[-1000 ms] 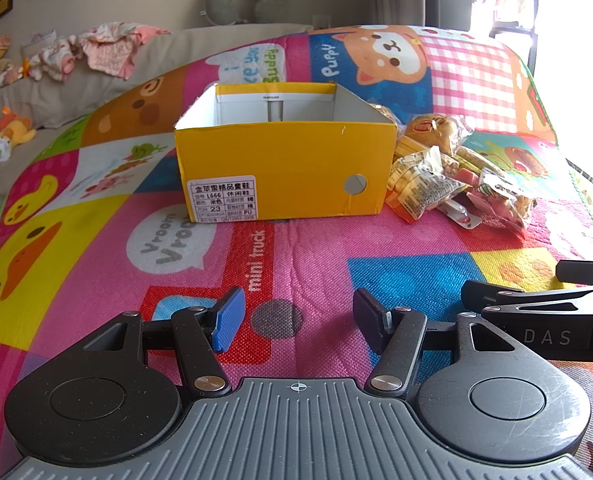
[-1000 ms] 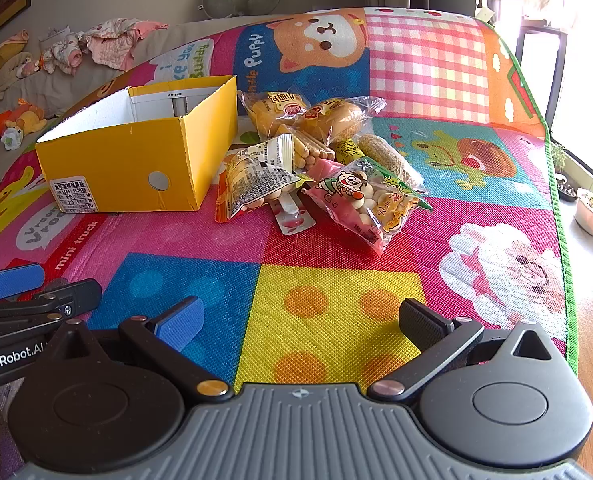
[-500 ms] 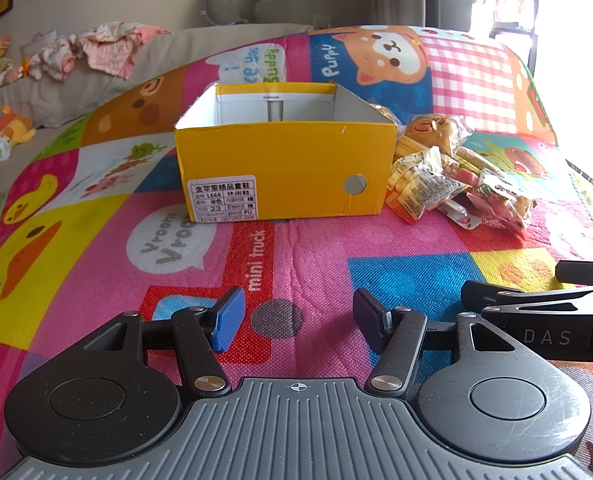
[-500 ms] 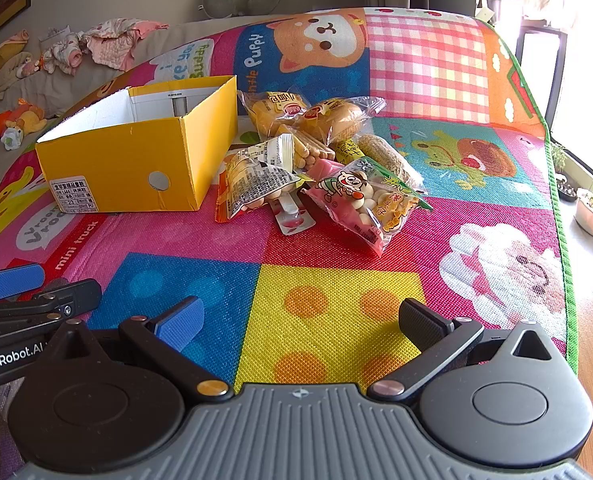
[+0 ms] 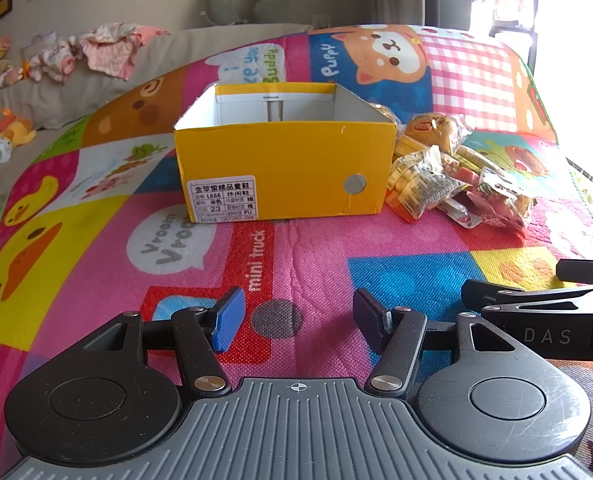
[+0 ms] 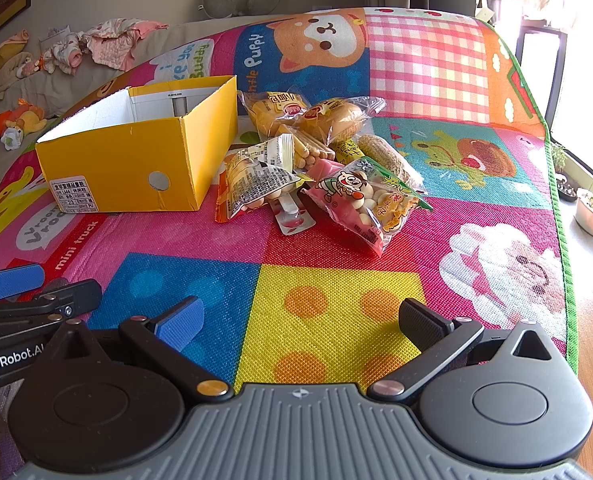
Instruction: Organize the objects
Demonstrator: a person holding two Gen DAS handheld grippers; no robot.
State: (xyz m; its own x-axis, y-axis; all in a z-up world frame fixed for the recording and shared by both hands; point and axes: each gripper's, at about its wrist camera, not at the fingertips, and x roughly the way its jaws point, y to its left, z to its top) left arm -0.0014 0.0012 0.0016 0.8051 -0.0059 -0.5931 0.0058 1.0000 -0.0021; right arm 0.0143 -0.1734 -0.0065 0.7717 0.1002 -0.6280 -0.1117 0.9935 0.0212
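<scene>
Black hand-held gripper, blue pads, brass screws.

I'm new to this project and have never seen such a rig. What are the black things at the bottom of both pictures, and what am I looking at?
Each picture comes from a camera mounted on a handheld two-finger gripper, looking forward along its fingers. The left gripper and right gripper are both open and hold nothing. Ahead, on a colourful play mat, stands an open yellow box that looks empty as far as its inside shows. Beside it lies a pile of snack packets, presumably meant for the box.
</scene>
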